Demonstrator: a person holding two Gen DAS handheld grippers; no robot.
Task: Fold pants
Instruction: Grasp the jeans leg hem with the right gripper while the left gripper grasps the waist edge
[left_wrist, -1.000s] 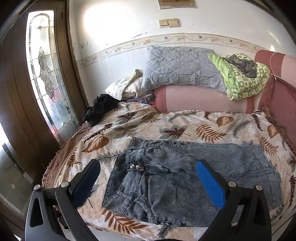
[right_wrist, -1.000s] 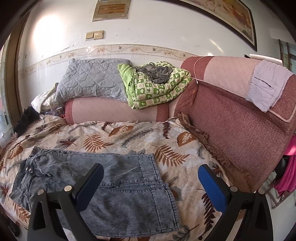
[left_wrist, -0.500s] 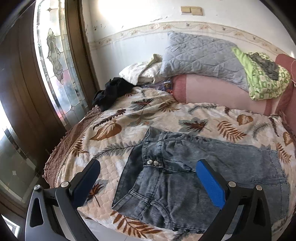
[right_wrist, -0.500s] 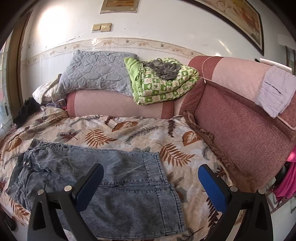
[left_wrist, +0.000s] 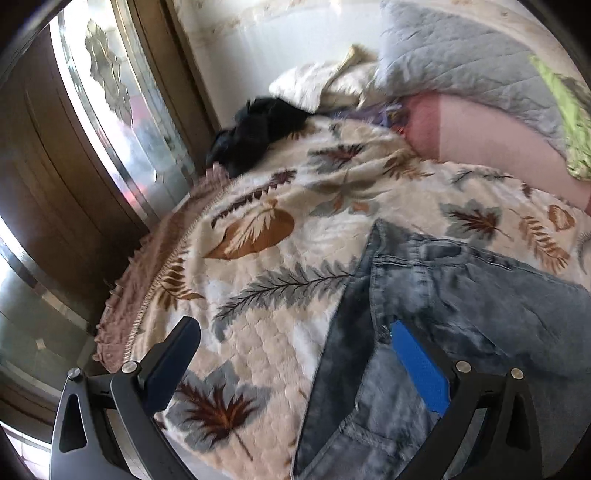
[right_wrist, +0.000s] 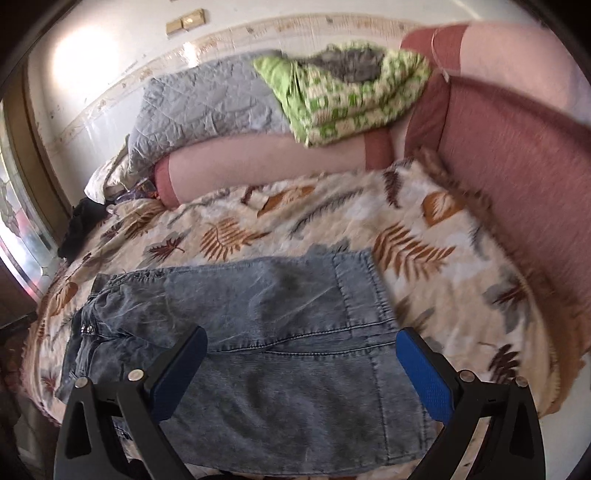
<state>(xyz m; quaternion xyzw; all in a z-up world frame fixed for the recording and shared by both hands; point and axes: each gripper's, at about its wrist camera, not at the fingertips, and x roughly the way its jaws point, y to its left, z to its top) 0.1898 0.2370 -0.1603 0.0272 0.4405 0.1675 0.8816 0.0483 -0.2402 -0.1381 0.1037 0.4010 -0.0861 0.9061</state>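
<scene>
Step in hand: I read this as the approach, before any grab; the pants (right_wrist: 266, 332) are spread flat, already doubled leg on leg, I think, and not yet folded across.
Pants: one pair, grey-blue denim, lying on the leaf-print blanket (right_wrist: 332, 221) along its near edge. In the right wrist view the waist with its two snaps (right_wrist: 87, 328) sits at nine o'clock and the hems at about four o'clock.
Left gripper (left_wrist: 295, 365): spread wide, nothing between the pads. It hangs just above the waist end; the blue pad (left_wrist: 421, 369) is over denim, the other finger is over bare blanket. This view is smeared, so I cannot tell whether it touches the cloth.
Right gripper (right_wrist: 299, 373): equally wide, holding nothing, over the leg part of the pants.
Next move: I would bring the left gripper onto the waistband edge at five o'clock in its view, the right onto the hems, pinch each, then carry one end over the other.
Count: two grippers, one pair of pants, one blanket, one grey quilted pillow (right_wrist: 207, 103), one green patterned bundle (right_wrist: 351, 96), one dark garment (left_wrist: 258, 129) at eleven o'clock.
</scene>
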